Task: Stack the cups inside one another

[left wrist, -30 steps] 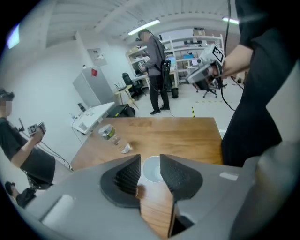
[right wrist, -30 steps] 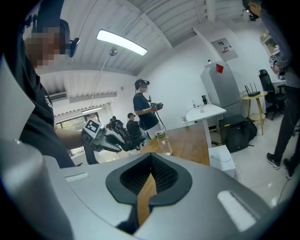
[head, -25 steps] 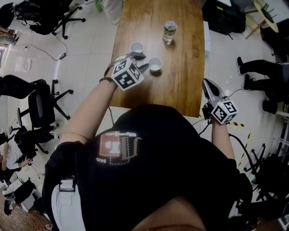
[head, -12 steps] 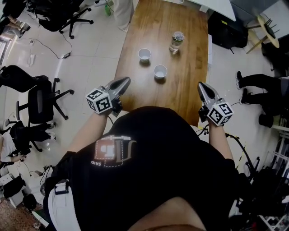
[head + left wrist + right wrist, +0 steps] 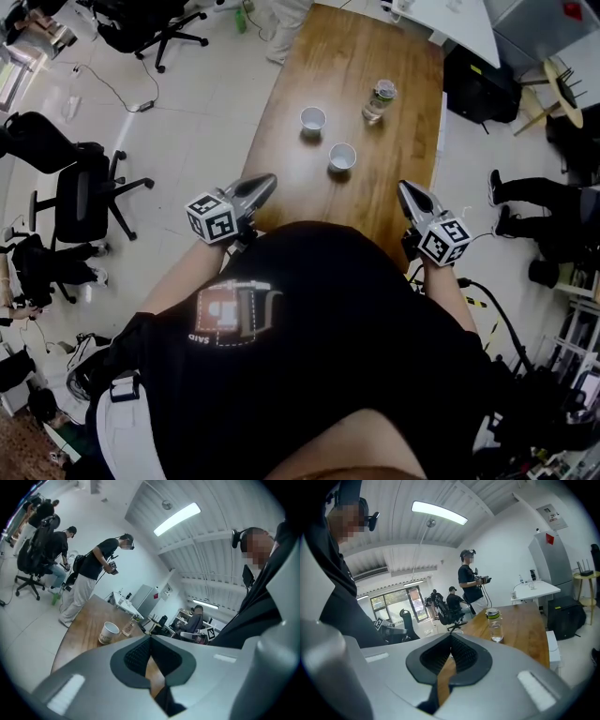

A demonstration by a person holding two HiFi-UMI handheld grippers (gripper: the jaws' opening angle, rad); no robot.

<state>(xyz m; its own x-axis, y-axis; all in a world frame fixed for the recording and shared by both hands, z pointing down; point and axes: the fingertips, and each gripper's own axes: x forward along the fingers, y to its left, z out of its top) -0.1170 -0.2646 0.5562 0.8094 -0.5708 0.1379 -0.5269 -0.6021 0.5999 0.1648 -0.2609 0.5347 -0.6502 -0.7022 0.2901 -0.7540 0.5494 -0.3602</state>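
The person wears a black T-shirt (image 5: 328, 309) w/ short sleeves. On the chest is a print (image 5: 234, 314): a rectangle w/ white outline, orange inside, and small white letters under it. On the head is a black headset (image 5: 370, 520). The left gripper (image 5: 269, 180) and the right gripper (image 5: 404, 187) both have a smooth grey shell, pointed at the front. Each carries a white cube (image 5: 212, 217) w/ blk square markers. The fingers (image 5: 137, 654) are dark grey w/ ribbed pads.
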